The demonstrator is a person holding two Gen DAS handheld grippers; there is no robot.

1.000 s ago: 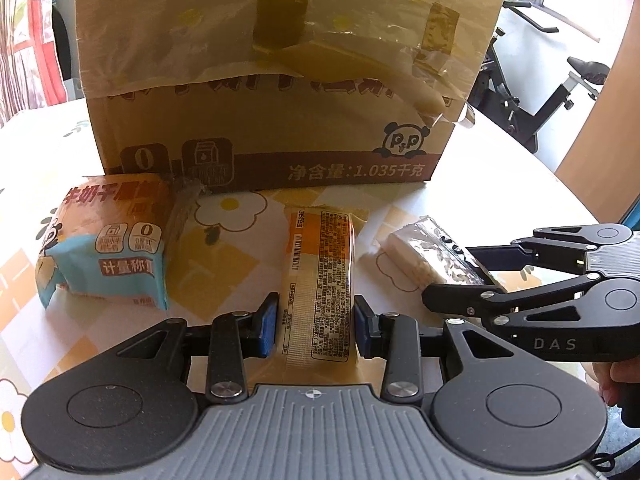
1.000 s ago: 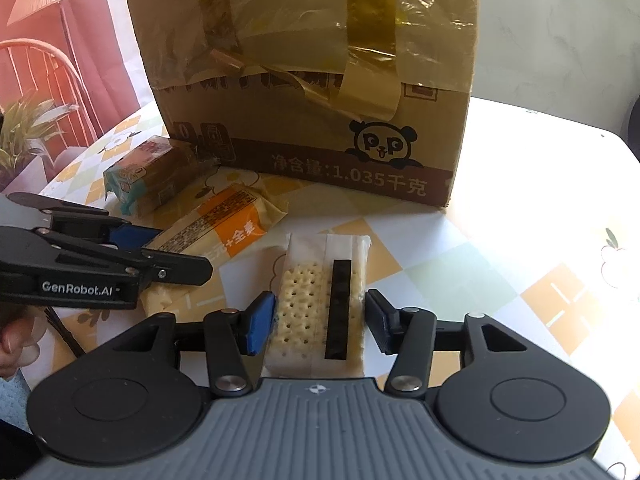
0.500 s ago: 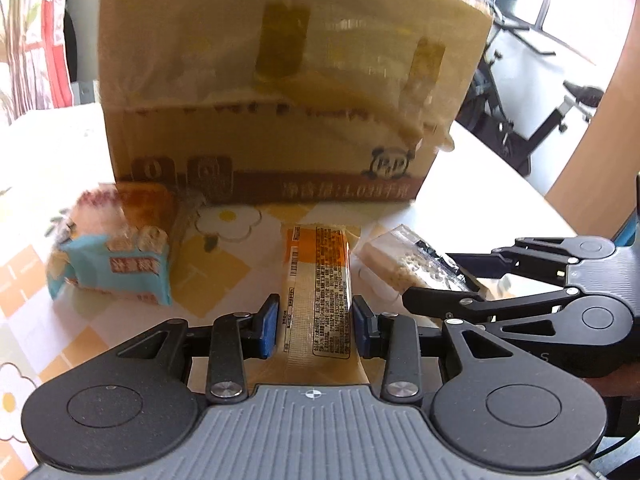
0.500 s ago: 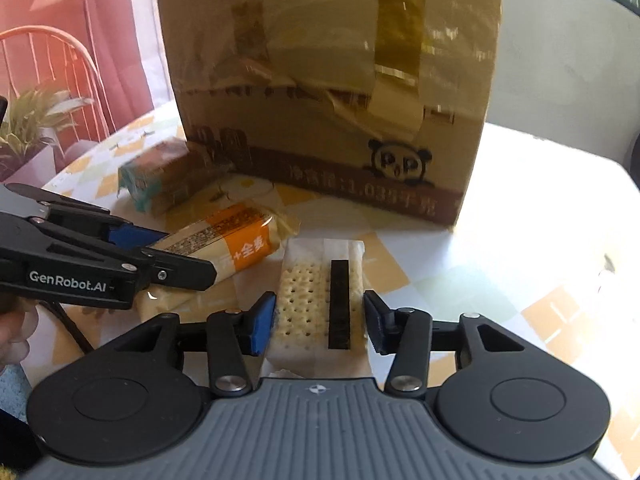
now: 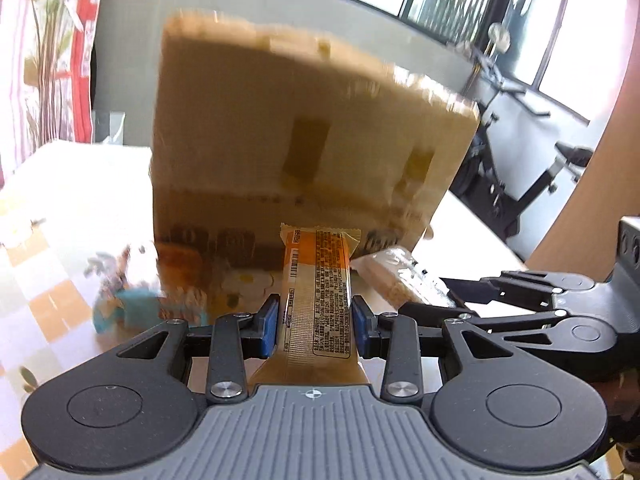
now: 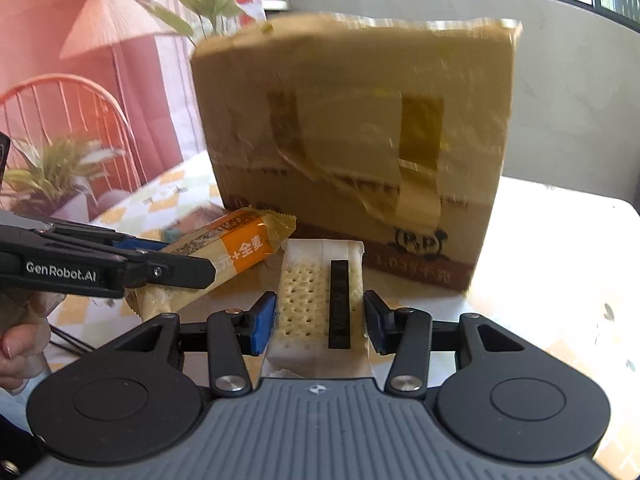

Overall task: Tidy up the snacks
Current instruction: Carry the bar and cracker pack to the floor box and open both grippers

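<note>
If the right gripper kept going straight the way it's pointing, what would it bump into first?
Most likely the cardboard box. The right gripper, holding the cracker pack, points at the box's lower front, and nothing shows between them. The pack's far end would probably touch first, though the gap is hard to judge.

The left gripper (image 5: 314,322) points forward and down, its blue pads (image 5: 269,325) pressed on the long sides of an orange-and-yellow snack bar (image 5: 318,292). Just to its right, the right gripper (image 6: 320,322) is angled likewise (jaws just closed in), clamping a white cracker packet (image 6: 310,300). A hand (image 6: 18,344) grips the left handle.
</note>
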